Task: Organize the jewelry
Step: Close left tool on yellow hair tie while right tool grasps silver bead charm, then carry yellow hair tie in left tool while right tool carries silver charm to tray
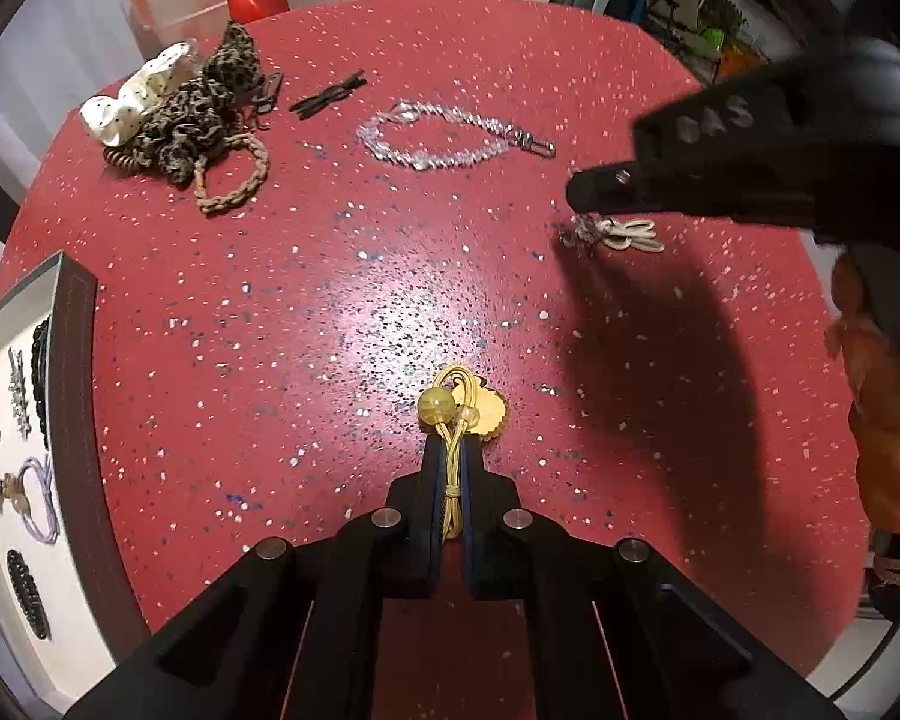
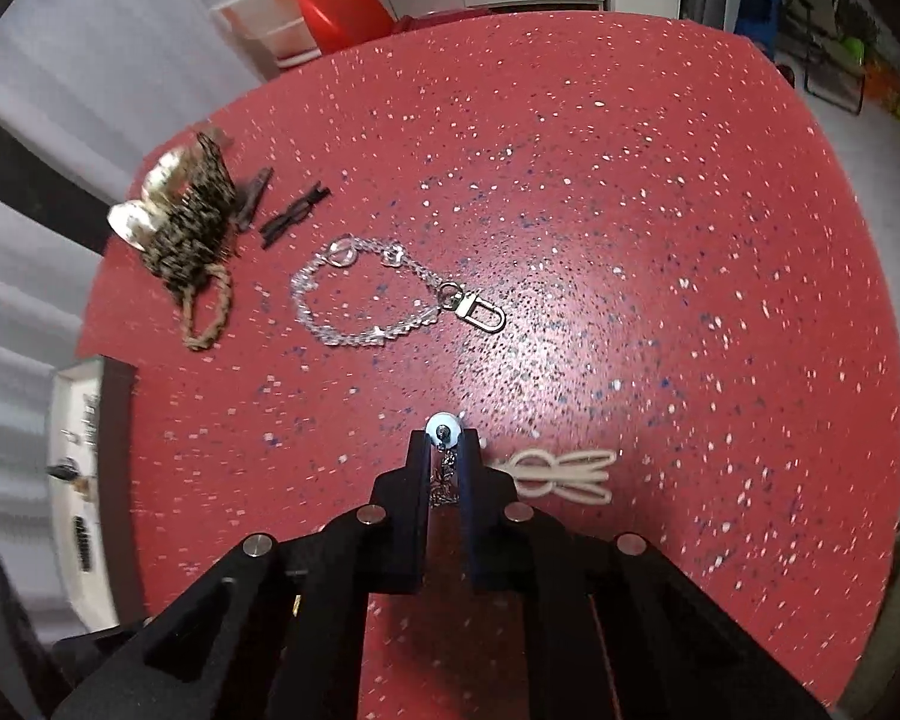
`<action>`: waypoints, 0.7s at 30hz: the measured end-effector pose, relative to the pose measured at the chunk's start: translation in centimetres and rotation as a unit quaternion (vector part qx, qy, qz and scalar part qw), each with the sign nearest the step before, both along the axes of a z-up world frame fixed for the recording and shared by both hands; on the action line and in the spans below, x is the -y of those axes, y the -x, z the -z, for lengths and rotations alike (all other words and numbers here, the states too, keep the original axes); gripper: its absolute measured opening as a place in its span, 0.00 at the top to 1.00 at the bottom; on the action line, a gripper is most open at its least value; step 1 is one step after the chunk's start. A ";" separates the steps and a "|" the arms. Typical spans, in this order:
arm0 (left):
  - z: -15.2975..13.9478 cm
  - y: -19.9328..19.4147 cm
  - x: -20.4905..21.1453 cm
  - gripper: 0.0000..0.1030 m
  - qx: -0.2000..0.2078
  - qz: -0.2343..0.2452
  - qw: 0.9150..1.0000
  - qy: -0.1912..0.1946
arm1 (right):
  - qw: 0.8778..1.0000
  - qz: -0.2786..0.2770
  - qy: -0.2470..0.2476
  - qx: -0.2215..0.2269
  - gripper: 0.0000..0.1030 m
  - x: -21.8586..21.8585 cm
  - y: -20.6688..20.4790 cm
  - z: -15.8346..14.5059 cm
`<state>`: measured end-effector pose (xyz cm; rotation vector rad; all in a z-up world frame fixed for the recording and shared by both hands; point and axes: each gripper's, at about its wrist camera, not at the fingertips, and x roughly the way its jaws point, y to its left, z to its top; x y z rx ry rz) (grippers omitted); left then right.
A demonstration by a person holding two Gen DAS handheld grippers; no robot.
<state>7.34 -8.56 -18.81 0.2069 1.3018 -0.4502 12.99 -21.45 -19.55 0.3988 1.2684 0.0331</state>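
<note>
Both pinched: left gripper (image 1: pixel 450 450) on yellow hair tie (image 1: pixel 453 420), right gripper (image 2: pixel 445 450) on chain (image 2: pixel 444 471).

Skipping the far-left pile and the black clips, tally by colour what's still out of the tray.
Yellow: 1, hair tie in the left hand-held gripper
Cream: 1, looped piece
Silver or clear: 2, crystal chain, chain piece in the right hand-held gripper
Total: 4
</note>
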 end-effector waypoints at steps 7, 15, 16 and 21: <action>-2.5 0.0 -2.4 0.94 -0.002 -0.005 1.000 0.024 | 0.999 0.023 -0.038 0.010 0.91 0.6 2.8 -1.8; -4.6 1.2 -6.2 0.94 0.002 -0.018 0.999 0.036 | 0.999 0.029 -0.045 -0.002 0.96 0.4 5.8 -3.4; -4.8 1.3 -6.5 0.94 0.002 -0.019 0.999 0.038 | 0.998 0.031 -0.045 -0.005 0.96 0.3 6.1 -3.4; -5.7 1.9 -7.5 0.94 0.004 -0.019 0.999 0.041 | 0.998 0.036 -0.045 -0.012 0.96 -0.4 7.6 -3.7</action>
